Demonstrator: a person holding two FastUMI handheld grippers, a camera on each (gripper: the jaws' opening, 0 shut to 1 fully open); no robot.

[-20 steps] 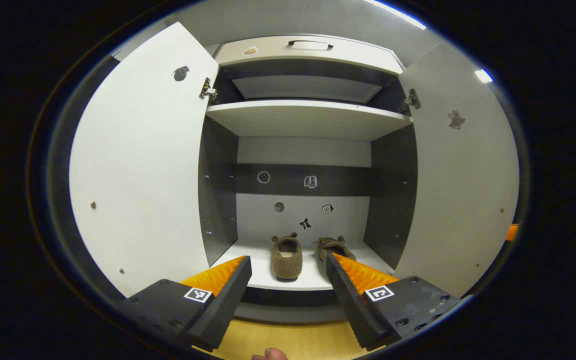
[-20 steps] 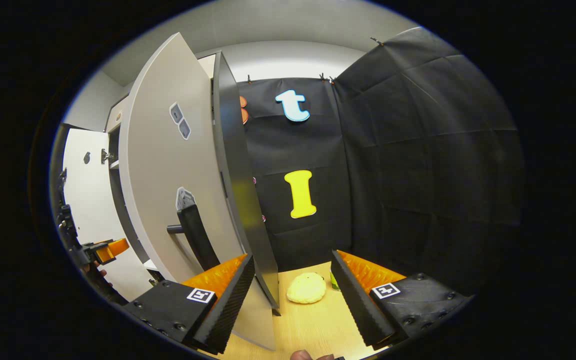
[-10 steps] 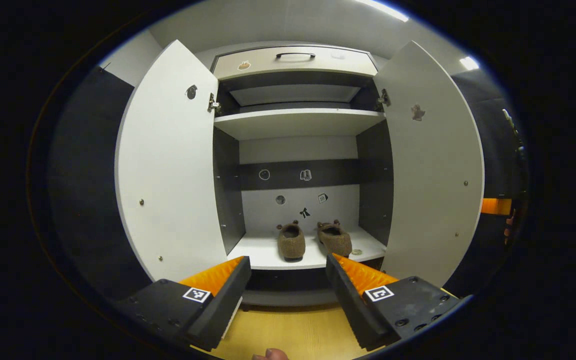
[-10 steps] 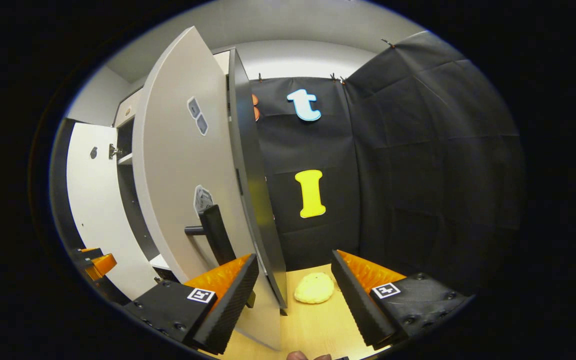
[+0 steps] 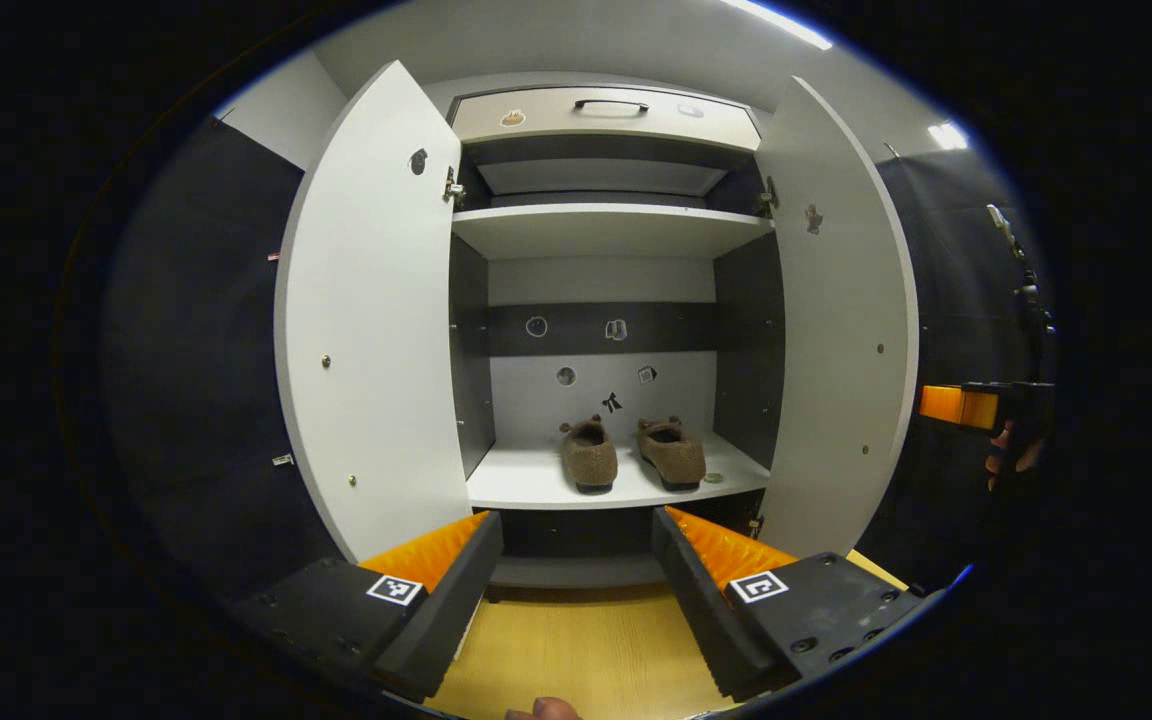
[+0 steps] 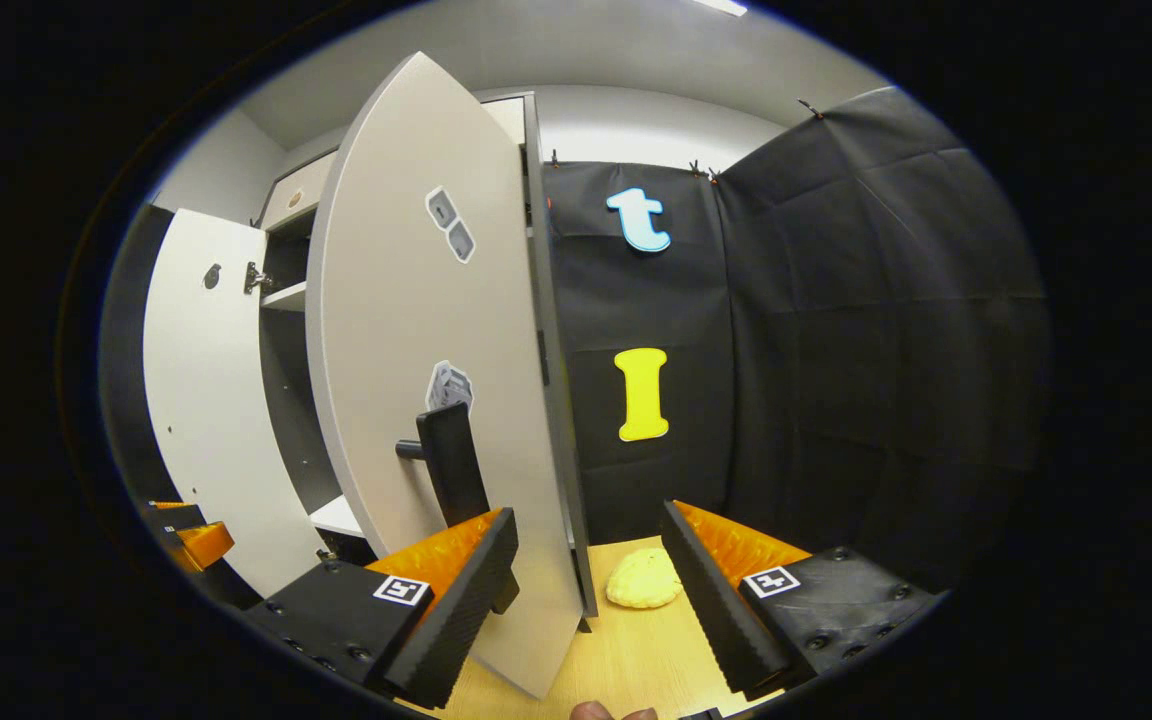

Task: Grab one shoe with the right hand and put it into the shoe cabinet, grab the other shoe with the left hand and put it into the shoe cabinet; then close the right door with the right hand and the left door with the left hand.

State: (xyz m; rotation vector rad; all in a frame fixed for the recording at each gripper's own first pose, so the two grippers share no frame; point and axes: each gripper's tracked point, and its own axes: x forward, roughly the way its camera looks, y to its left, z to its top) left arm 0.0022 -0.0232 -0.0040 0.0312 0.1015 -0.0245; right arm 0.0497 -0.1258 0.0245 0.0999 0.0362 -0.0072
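Shoes: left shoe (image 5: 589, 455) and right shoe (image 5: 671, 453) sit side by side on the shoe cabinet's bottom shelf (image 5: 526, 480), beyond the left hand-held gripper (image 5: 576, 540), fingers apart and empty; right hand-held gripper (image 6: 588, 560), fingers apart, is near the right door (image 6: 416, 380) handle (image 6: 451, 465)

Staged recording booth: black cloth walls (image 6: 836, 330), lone shoe cabinet (image 5: 601, 225), wood floor (image 5: 576, 640).
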